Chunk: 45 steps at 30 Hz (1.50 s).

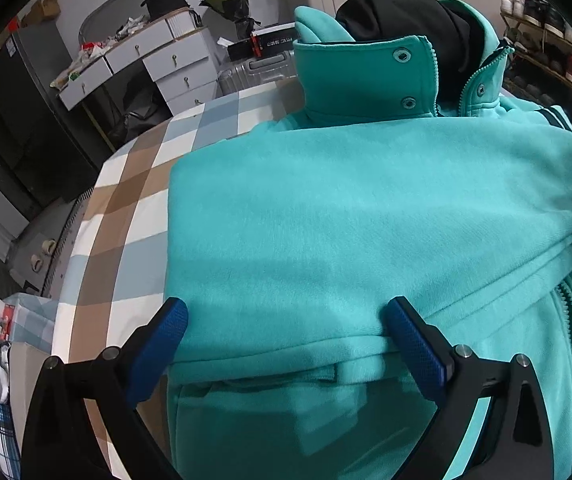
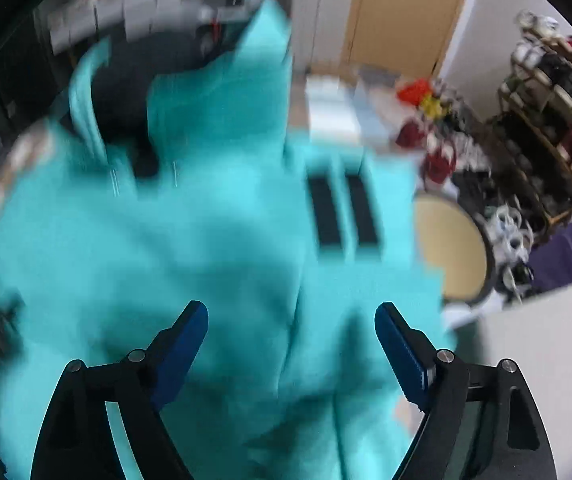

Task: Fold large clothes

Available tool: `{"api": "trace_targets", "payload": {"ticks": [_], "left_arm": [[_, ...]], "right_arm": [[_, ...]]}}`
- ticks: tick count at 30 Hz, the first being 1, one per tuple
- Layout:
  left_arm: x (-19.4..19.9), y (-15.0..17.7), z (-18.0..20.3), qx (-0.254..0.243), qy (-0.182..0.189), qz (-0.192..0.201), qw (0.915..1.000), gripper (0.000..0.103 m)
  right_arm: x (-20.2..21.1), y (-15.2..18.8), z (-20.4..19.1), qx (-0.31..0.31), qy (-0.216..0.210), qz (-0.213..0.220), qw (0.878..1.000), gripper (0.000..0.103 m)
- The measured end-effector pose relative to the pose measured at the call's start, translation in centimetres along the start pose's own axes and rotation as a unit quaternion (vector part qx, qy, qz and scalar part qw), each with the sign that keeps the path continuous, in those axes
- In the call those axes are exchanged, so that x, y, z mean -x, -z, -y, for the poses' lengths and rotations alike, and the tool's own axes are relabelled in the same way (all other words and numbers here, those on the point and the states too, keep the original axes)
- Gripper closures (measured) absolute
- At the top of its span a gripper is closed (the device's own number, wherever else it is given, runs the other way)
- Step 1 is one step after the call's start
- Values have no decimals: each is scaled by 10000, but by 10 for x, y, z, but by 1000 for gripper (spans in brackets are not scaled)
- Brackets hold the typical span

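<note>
Both wide-open, empty grippers, left gripper (image 1: 286,320) and right gripper (image 2: 292,320), are hovering over the half-folded teal jacket (image 1: 326,200), likely needing its lower-frame hem gripped next.

- The left wrist view looks steeply down from close above the teal fleece zip-up jacket (image 1: 366,208), its collar at twelve o'clock, the checked tablecloth (image 1: 134,184) at nine.
- The right wrist view, blurred, looks down from close above the same jacket (image 2: 190,240); both share its collar.
</note>
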<state>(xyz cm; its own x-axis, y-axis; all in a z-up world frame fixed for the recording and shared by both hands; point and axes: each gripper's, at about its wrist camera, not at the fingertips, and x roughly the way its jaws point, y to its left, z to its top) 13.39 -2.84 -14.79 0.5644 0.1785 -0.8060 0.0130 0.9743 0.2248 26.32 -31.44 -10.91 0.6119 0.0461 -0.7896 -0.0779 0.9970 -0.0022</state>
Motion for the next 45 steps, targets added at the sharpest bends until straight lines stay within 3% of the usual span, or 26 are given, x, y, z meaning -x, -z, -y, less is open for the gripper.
{"api": "trace_targets", "payload": {"ticks": [4, 7, 11, 13, 15, 16, 17, 18, 21, 24, 26, 32, 34, 36, 38, 40, 42, 45], "left_arm": [[1, 1, -3, 12, 100, -110, 9999, 5], [3, 4, -2, -60, 81, -66, 9999, 5], [5, 6, -4, 121, 71, -113, 9998, 6], [6, 6, -2, 18, 55, -95, 9999, 6], [5, 6, -3, -34, 72, -108, 9999, 5], [4, 6, -3, -54, 78, -112, 9999, 5], [4, 5, -3, -58, 86, -124, 9999, 5], [4, 5, -3, -52, 91, -126, 9999, 5], [3, 5, -3, -32, 44, -123, 9999, 6], [6, 5, -2, -7, 7, -129, 9999, 6], [8, 5, -4, 86, 59, -123, 9999, 6], [13, 3, -21, 604, 390, -88, 9974, 6], [12, 2, -24, 709, 408, -105, 9966, 6], [10, 3, -26, 784, 460, -172, 9957, 6], [9, 4, -28, 794, 460, -201, 9956, 6], [7, 5, -29, 814, 485, -237, 9952, 6], [6, 6, -29, 773, 476, -286, 9955, 6], [4, 5, -28, 706, 444, -313, 9960, 6]], "right_arm": [[11, -66, 5, -558, -281, 665, 9958, 6], [-11, -100, 1, -794, -245, 596, 9948, 6], [-59, -129, -11, -603, 196, 321, 9975, 8], [-73, -136, -11, -648, 167, 344, 9972, 8], [-91, -139, -9, -881, -158, 255, 9957, 9], [-98, -138, -11, -934, -248, 188, 9951, 22], [-97, -136, -18, -839, -162, 176, 9962, 72], [-96, -135, -24, -642, -83, 210, 9977, 83], [-73, -120, -55, 312, 224, 784, 9962, 84], [-32, -75, -90, 1602, 457, 1475, 9749, 86], [-12, -39, -103, 2247, 449, 1704, 9584, 86], [9, 77, -131, 3804, 356, 1523, 9115, 85], [8, 102, -135, 4020, 393, 1329, 9051, 82], [9, 113, -133, 3960, 386, 1117, 9106, 77], [14, 111, -125, 3685, 121, 937, 9248, 70], [24, 102, -115, 3339, -117, 873, 9385, 71], [37, 87, -98, 2852, -643, 747, 9534, 72], [54, 63, -79, 2279, -1071, 822, 9643, 71]]}}
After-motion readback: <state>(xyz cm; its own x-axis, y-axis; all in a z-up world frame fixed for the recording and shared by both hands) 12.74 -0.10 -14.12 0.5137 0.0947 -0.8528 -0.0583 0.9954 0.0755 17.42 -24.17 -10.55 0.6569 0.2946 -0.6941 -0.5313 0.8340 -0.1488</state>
